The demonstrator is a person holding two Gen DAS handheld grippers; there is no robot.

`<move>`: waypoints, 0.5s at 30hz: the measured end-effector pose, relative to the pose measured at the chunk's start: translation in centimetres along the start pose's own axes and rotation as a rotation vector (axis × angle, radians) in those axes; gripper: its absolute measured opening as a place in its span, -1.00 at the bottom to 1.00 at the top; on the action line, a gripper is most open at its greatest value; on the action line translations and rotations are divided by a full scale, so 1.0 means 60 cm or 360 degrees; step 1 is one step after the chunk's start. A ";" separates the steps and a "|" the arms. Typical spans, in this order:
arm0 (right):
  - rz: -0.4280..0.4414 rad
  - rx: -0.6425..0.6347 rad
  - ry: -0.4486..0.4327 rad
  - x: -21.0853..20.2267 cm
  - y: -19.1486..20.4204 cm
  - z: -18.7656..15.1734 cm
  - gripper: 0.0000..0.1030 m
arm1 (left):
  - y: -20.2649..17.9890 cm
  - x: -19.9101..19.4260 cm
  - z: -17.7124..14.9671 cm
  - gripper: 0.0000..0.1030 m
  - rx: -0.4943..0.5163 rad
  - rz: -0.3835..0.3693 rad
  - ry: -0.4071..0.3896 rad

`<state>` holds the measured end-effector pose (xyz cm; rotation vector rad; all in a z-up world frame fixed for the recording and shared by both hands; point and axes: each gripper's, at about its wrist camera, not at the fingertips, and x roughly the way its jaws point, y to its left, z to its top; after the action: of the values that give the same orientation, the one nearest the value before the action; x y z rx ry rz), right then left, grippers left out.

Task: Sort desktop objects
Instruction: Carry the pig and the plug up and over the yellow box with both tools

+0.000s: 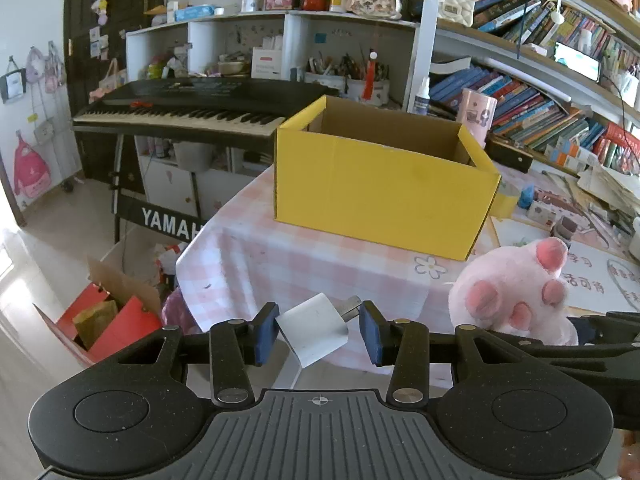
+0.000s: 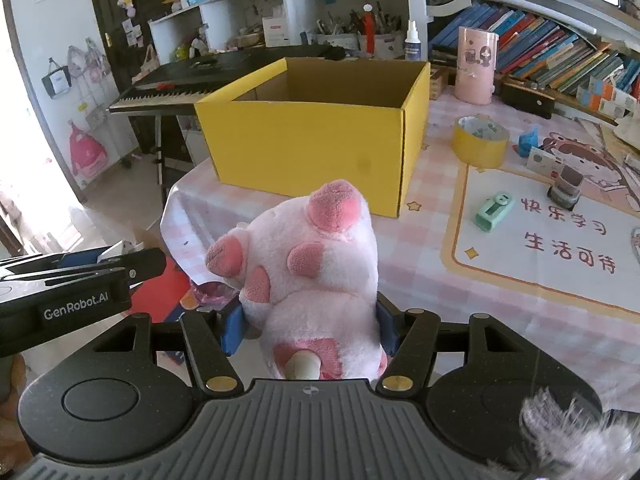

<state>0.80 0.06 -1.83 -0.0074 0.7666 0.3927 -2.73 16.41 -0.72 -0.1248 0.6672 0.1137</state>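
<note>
Holding: left gripper (image 1: 319, 330) fingers loosely bracket white charger (image 1: 314, 328), contact unclear, may drop; right gripper (image 2: 310, 330) fingers clench plush paw (image 2: 304, 264), could snag yellow box (image 2: 316, 136) rim.

**Setting: a lived-in room at home, used for study and music**

The table (image 2: 420, 264) carries a pink checked cloth and a cartoon desk mat (image 2: 552, 240) printed with Chinese characters. Far right, shelves hold rows of books (image 2: 560, 56). At the far side, white cubbies (image 1: 240, 36) hold bottles, pen pots and ornaments. Far left, an electronic keyboard (image 1: 192, 108) stands on a stand beside a dark door (image 1: 112, 20). Small bags (image 2: 84, 68) hang on the left wall. Boxes of clutter (image 1: 104, 316) sit on the floor.
</note>
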 end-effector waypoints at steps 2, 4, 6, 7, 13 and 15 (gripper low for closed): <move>0.0004 0.0000 0.0002 0.001 0.003 0.001 0.16 | 0.001 0.000 0.002 -0.18 0.0004 -0.0001 -0.0005; 0.0008 -0.0004 -0.0003 0.002 0.006 0.004 0.16 | 0.004 -0.001 0.004 -0.18 0.0004 -0.0001 -0.0015; 0.0011 -0.0014 -0.0011 0.003 0.010 0.008 0.16 | 0.007 -0.002 0.008 -0.18 0.0001 -0.0001 -0.0026; 0.0013 -0.0018 -0.0013 0.003 0.011 0.009 0.16 | 0.008 -0.001 0.010 -0.18 -0.0002 0.0000 -0.0032; 0.0032 -0.0037 -0.0024 0.010 0.013 0.027 0.16 | 0.012 0.005 0.028 -0.18 -0.0011 0.0001 -0.0064; 0.0045 -0.0032 -0.0032 0.012 0.014 0.034 0.16 | 0.014 0.005 0.034 -0.18 -0.0012 0.0006 -0.0082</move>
<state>2.36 1.37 -0.74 -0.0116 0.7433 0.4269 -1.38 17.57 0.63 -0.1273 0.6160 0.1230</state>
